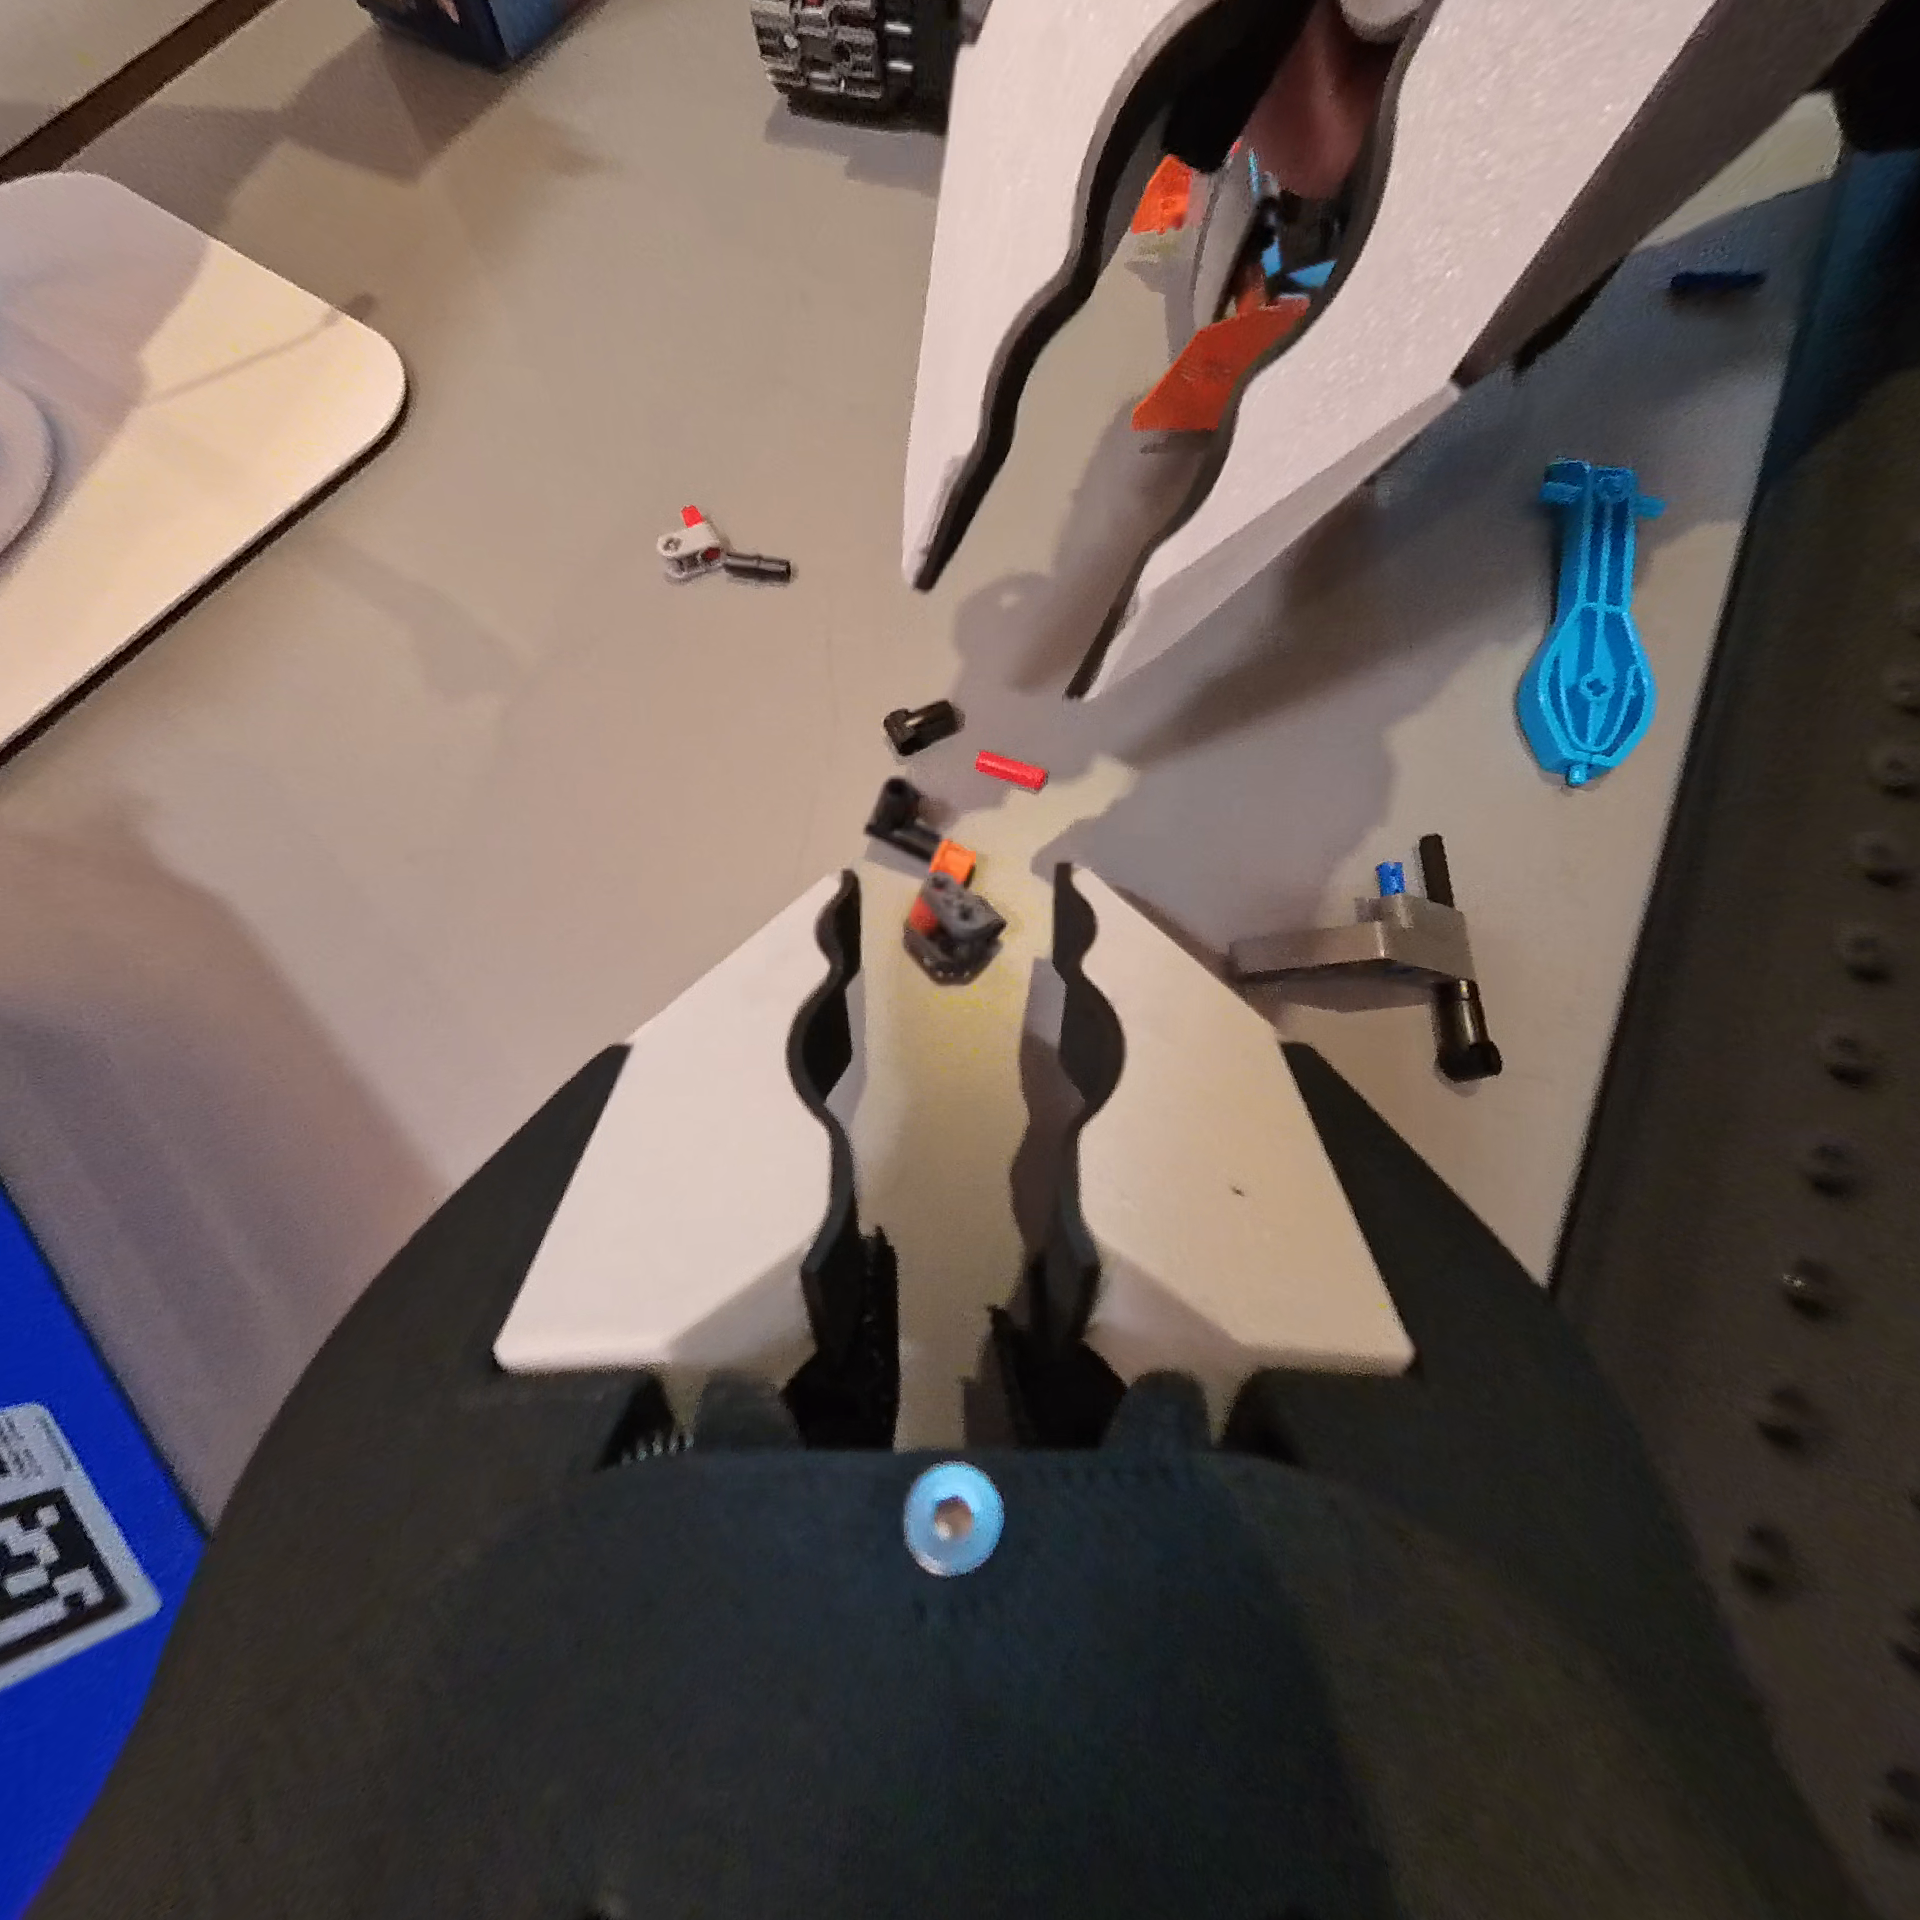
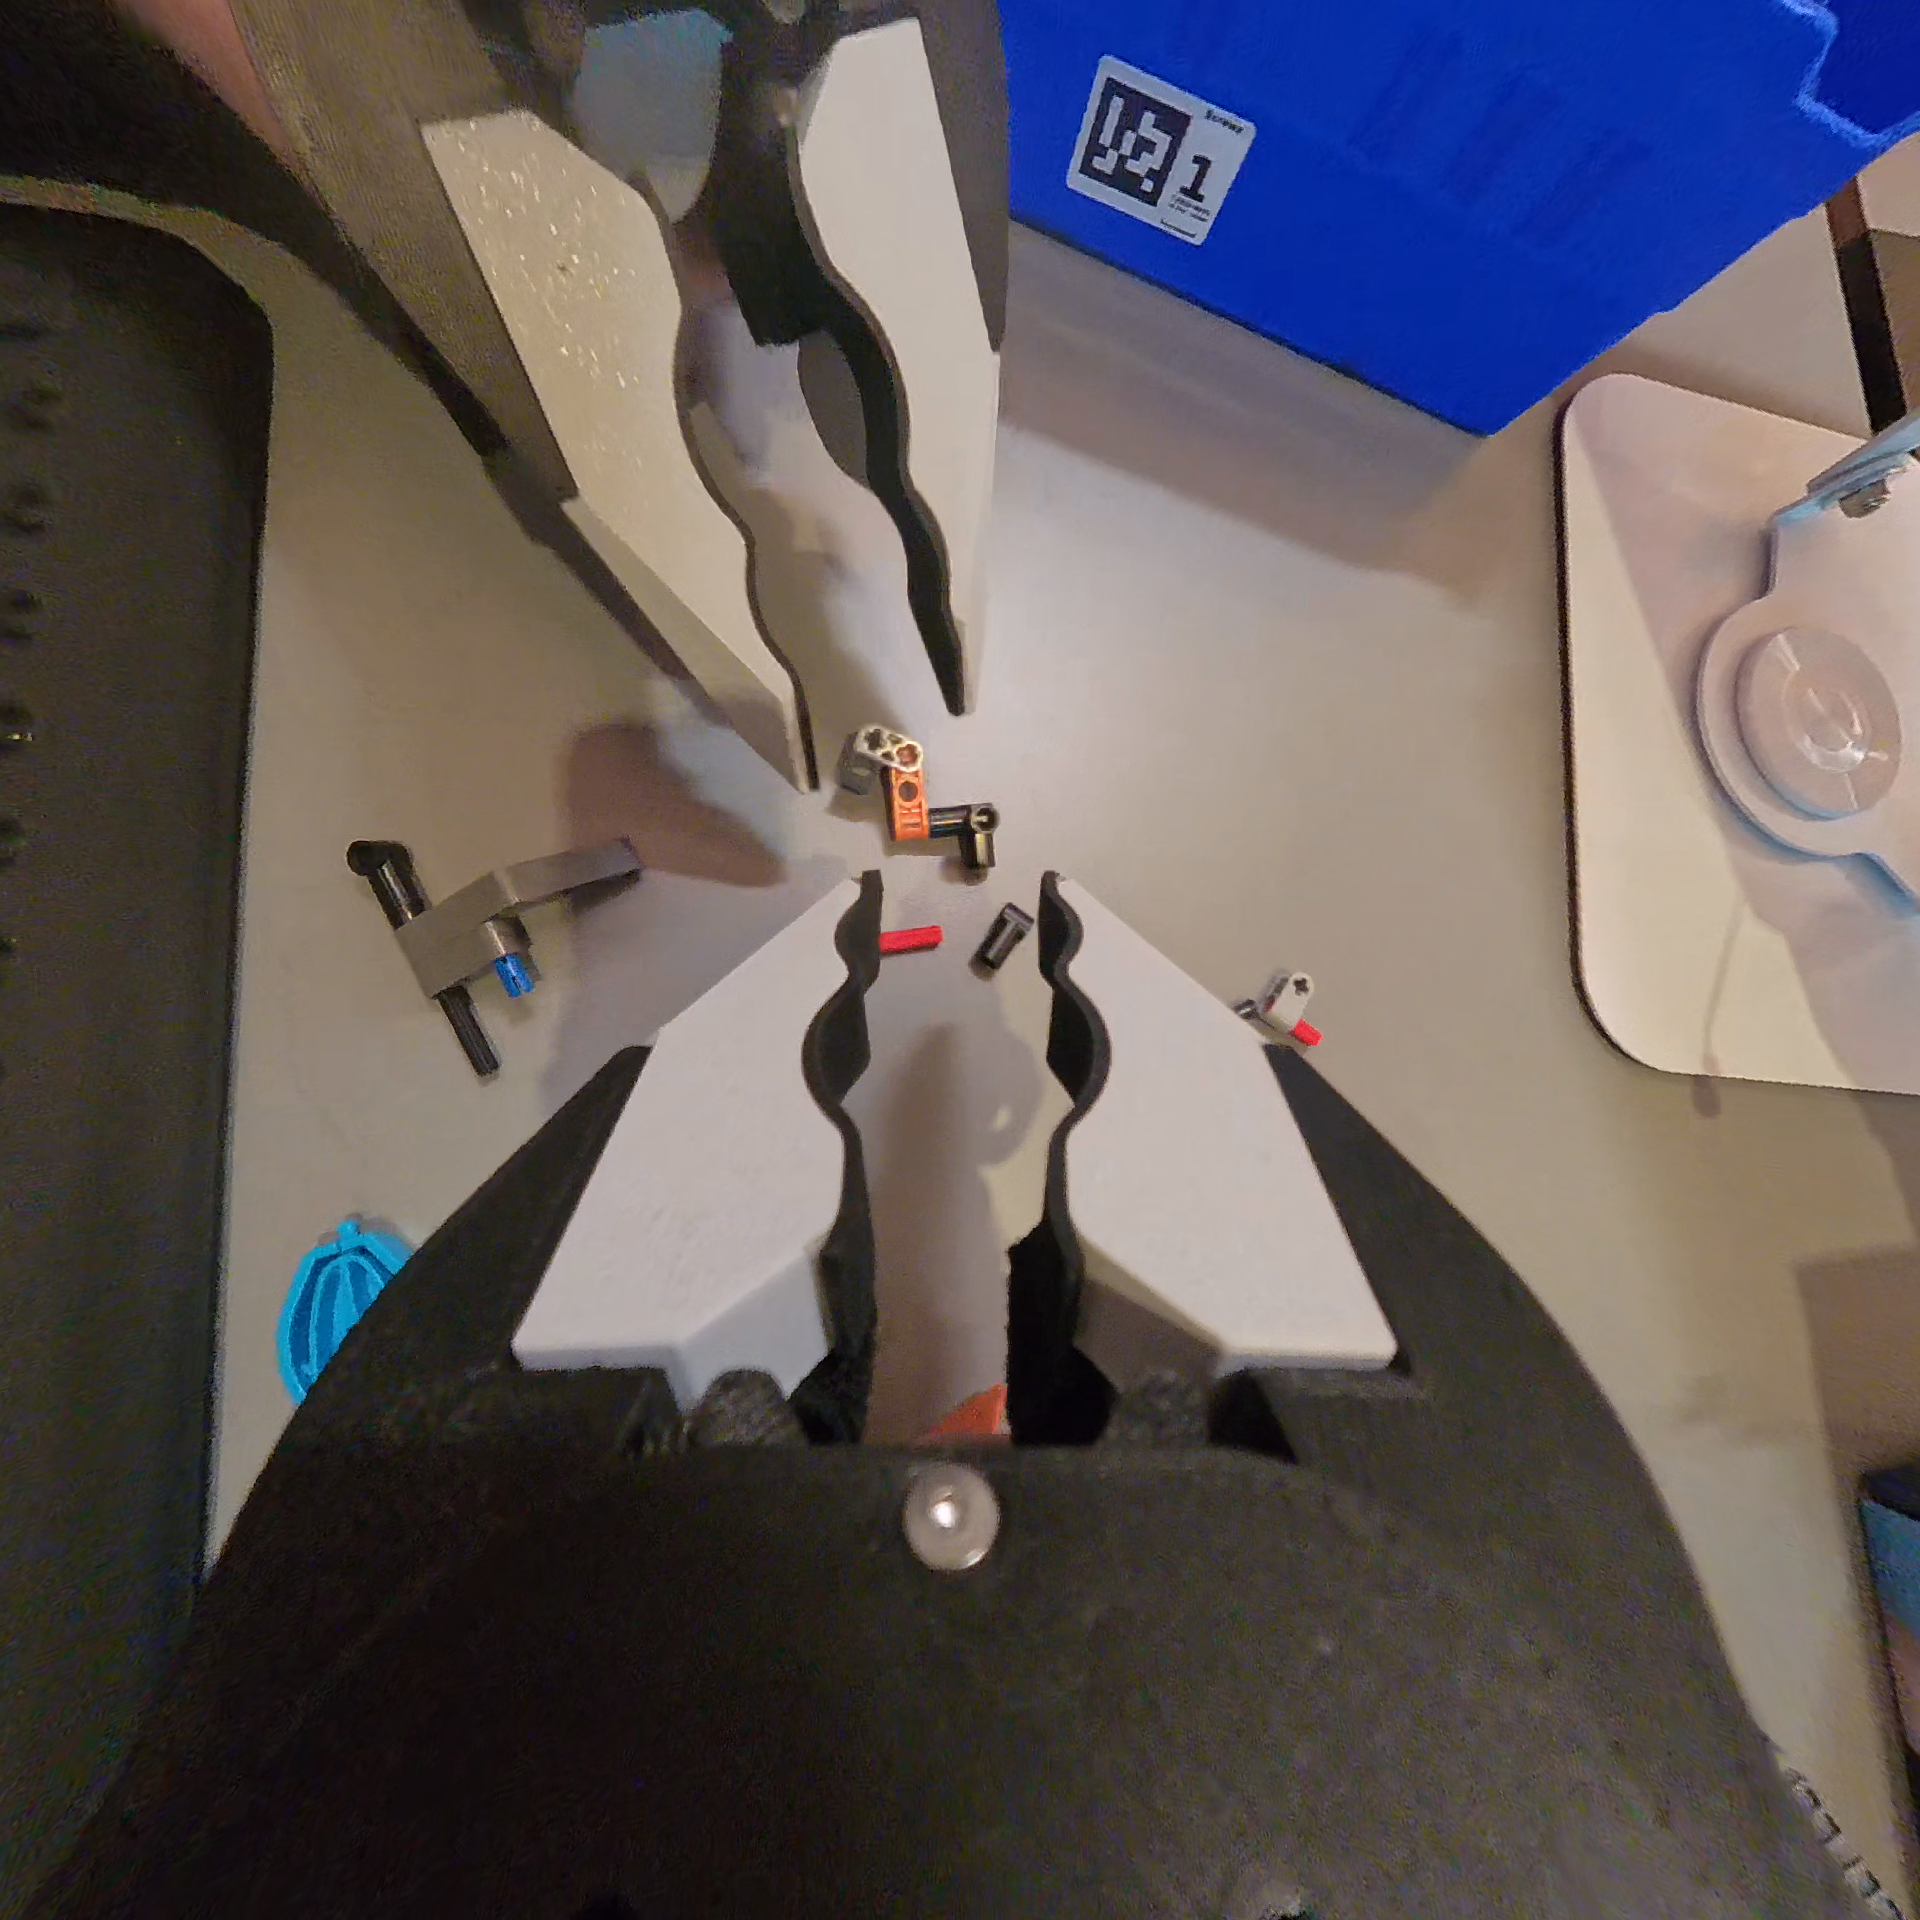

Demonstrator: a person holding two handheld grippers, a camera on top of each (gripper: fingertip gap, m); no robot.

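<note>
Between your left gripper's parted, empty fingertips sits the small orange-and-dark-grey assembly, long axis roughly along the fingers; right gripper, also parted and empty, faces it.

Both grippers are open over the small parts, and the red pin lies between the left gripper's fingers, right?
Not quite: the red pin lies between the right gripper's fingers, as the right wrist view shows. The left gripper brackets an orange and grey piece. Both are open.
</note>
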